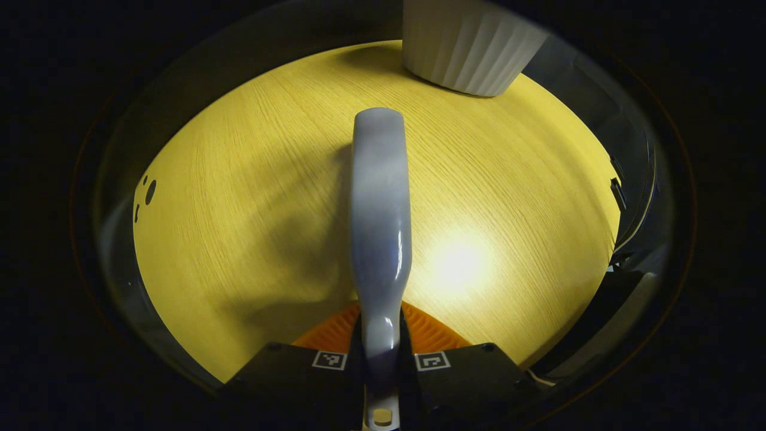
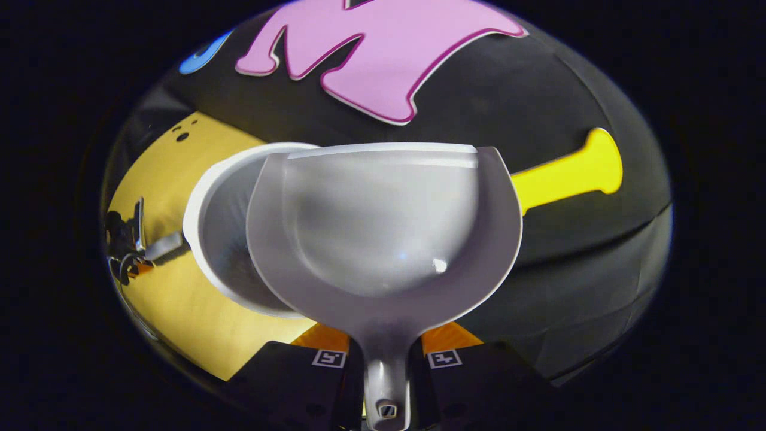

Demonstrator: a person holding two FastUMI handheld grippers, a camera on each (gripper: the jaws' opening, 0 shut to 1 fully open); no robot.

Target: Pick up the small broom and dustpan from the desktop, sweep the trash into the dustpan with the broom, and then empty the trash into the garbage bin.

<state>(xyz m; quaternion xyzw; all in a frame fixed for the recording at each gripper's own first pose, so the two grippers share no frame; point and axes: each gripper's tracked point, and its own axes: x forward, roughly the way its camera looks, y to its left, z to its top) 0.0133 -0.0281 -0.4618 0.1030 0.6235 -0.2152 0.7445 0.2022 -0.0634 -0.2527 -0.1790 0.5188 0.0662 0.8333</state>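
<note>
My left gripper [image 1: 381,353] is shut on the handle of the small pale grey broom [image 1: 380,209], which points forward over the yellow wooden desktop [image 1: 239,209]. My right gripper [image 2: 386,353] is shut on the handle of the grey dustpan [image 2: 383,221]. The pan hangs above and partly over the white garbage bin [image 2: 209,239], whose rim shows at its left. I see no trash inside the pan. In the left gripper view the ribbed white bin [image 1: 467,48] stands at the far edge of the desktop. The left gripper [image 2: 128,239] also shows small at the left of the right gripper view.
The desktop [image 2: 179,299] ends close behind and to the right of the bin, against the black cloth wall [image 2: 568,269]. Small dark holes [image 1: 149,191] mark the table's left end. A bright light glare [image 1: 458,263] lies on the wood right of the broom.
</note>
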